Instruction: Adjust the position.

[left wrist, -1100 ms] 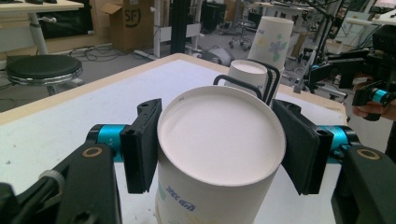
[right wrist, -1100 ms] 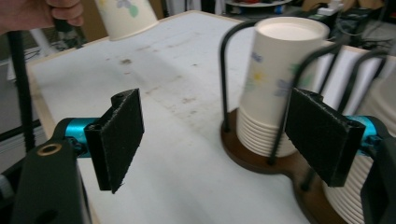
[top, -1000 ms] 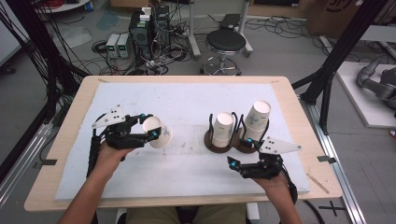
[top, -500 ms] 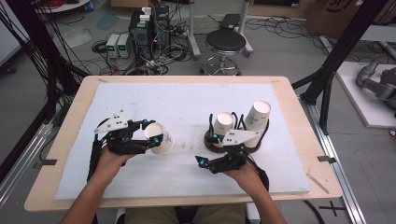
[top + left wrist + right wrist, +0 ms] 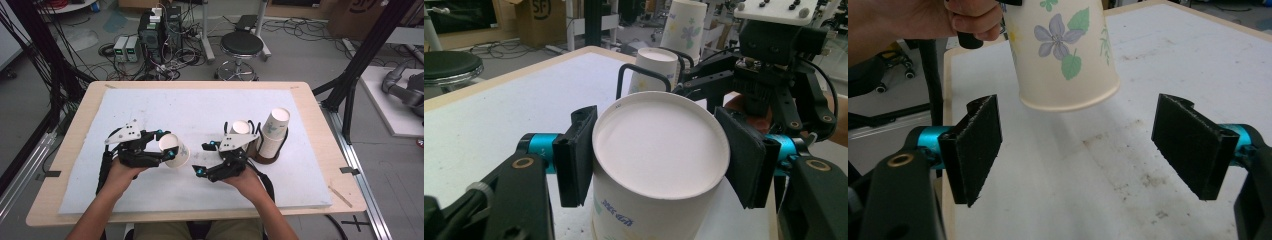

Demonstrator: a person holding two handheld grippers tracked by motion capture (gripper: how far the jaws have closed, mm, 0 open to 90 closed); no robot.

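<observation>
- High view: the left gripper (image 5: 167,143), at centre-left of the frame, is clamped on a paper cup (image 5: 175,151) held tilted above the white mat (image 5: 200,110). The right gripper (image 5: 205,158), just right of it at frame centre, stands with jaws spread and nothing between them. Two more cups (image 5: 274,131) sit in a dark holder (image 5: 264,156) at centre-right. Risk, in my judgement: the right gripper's rear sits close to the holder, so a backward pull could knock those cups over.
- Left gripper view: the cup's flat base (image 5: 660,145) fills mid-frame, pinched by a pad (image 5: 578,152) on each side near the base rim. Risk: the wall is thin, so added squeeze may crush it; a slack grip may let the taper slide out.
- Right gripper view: the cup, printed with flowers, hangs at upper centre, mouth toward the camera, above and beyond the wide-open pads (image 5: 979,145), touching neither. Risk: closing on the open rim would buckle it; an off-centre approach could knock the cup from the other grip.
</observation>
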